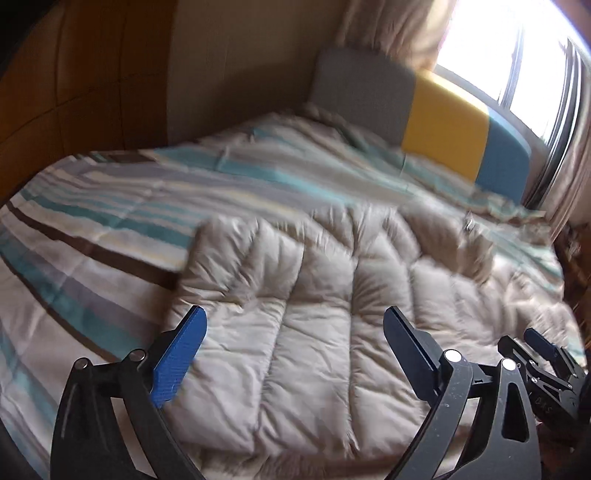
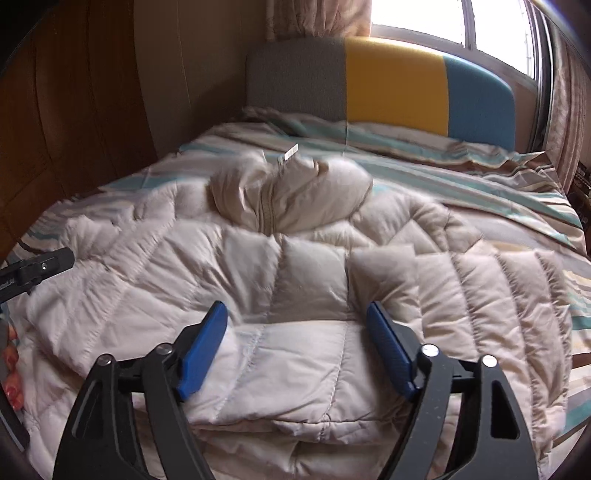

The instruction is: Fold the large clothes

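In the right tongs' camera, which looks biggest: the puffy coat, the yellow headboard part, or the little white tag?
1. Puffy coat, though it is nearest the camera.
2. Yellow headboard part.
3. White tag.

Location: a bedroom in a home. A bed (image 2: pixel 461 177) with a striped duvet cover fills the room. Its padded headboard (image 2: pixel 391 81), in grey, yellow and blue panels, stands below a window (image 2: pixel 417 26) hung with curtains (image 2: pixel 317 18). Wooden panelling (image 2: pixel 74 110) lines the bed's left edge.
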The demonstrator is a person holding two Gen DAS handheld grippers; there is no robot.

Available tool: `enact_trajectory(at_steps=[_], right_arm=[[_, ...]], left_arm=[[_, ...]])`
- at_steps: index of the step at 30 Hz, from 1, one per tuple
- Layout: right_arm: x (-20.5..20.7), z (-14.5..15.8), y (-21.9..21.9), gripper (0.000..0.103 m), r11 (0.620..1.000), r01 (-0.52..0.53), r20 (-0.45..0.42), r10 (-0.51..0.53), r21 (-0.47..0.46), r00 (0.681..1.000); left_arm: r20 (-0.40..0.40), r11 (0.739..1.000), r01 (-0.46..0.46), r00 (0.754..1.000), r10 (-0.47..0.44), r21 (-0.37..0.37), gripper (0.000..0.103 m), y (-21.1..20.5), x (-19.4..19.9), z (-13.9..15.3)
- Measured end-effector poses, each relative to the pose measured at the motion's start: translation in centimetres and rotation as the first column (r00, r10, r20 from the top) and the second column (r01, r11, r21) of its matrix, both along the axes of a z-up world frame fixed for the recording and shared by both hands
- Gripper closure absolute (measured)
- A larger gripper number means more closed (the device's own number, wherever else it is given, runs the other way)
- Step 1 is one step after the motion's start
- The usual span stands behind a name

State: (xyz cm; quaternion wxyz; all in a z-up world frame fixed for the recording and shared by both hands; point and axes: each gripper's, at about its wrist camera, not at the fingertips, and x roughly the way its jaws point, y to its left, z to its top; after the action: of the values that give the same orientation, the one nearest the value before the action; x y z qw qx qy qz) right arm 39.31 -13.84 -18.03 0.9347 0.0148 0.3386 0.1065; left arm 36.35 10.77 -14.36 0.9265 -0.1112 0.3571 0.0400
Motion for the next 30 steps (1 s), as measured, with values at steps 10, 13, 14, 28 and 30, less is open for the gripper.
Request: enact_trajectory(at_steps=[10,13,14,28,30], right_arm=[[3.5,-2.1,4.0,0.038,0.997,-0.076,-0.102,0.077,0.013,0.992],[3.9,-3.2,4.4,0.037,0.997,-0.075,-0.104,0.074,-0.008,0.992],[4.0,-3.3,4.5,0.037,0.997,-0.075,-0.105,0.073,-0.018,0.992],[-0.4,10.1,-3.7,0.024,0.988,0.083,0.146,-0.102,0.128,0.984],[-1.7,11.3,-5.8,0.024,0.989,0.11,0.128,-0.123,0.1,0.984]], left_arm=[[-0.149,0.994,0.008,0.989,0.009,0.113,0.005,-0.5,3.7,-4.5],[-0.173,0.993,0.019,0.985,0.001,0.115,0.003,-0.3,4.5,-5.2],[-0.184,0.993,0.027,0.983,-0.005,0.118,0.003,-0.4,4.8,-5.5],[0.089,0.994,-0.047,0.995,0.038,0.1,0.003,2.5,2.7,4.6],[0.158,0.995,-0.067,0.986,0.053,0.08,0.003,3.3,0.8,6.8]])
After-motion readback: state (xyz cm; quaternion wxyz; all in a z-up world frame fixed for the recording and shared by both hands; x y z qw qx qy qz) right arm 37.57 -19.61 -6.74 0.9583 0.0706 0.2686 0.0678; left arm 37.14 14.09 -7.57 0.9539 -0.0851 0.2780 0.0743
